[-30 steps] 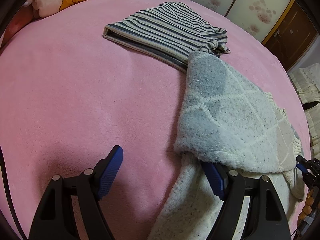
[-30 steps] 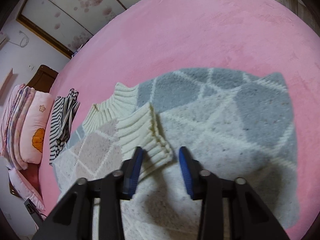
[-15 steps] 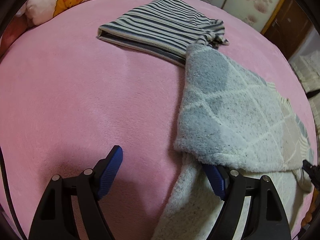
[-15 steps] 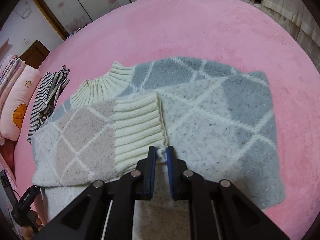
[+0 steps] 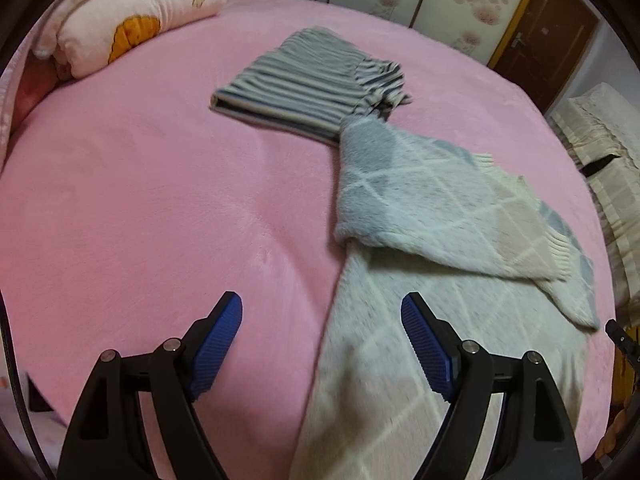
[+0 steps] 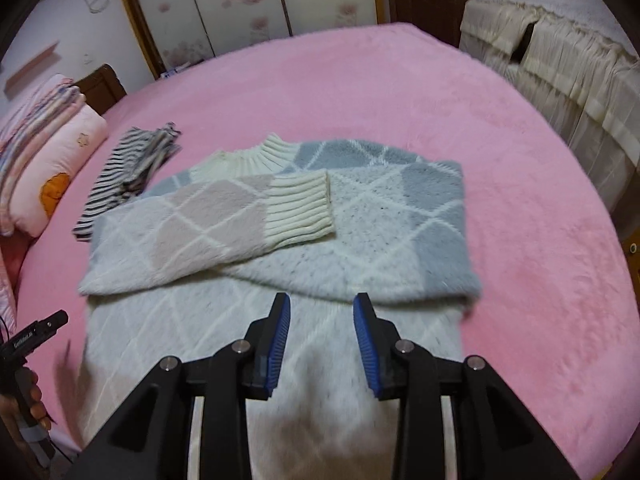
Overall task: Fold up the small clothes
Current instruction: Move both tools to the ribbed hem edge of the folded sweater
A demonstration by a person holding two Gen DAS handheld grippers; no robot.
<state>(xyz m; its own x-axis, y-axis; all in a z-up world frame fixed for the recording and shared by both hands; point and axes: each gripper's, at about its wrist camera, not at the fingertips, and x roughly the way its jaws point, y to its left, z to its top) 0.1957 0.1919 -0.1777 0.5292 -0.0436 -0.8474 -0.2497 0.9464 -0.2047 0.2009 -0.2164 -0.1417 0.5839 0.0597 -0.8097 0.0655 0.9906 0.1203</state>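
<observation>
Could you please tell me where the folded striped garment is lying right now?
In the right wrist view, the striped garment lies on the pink bedspread, left of the sweater, near the pillow.

sweater: grey-cream-beige diamonds | folded garment: navy-white stripes | blanket: pink

Diamond-patterned grey-and-cream sweater flat on pink bed, both sleeves apparently folded across its chest.
</observation>
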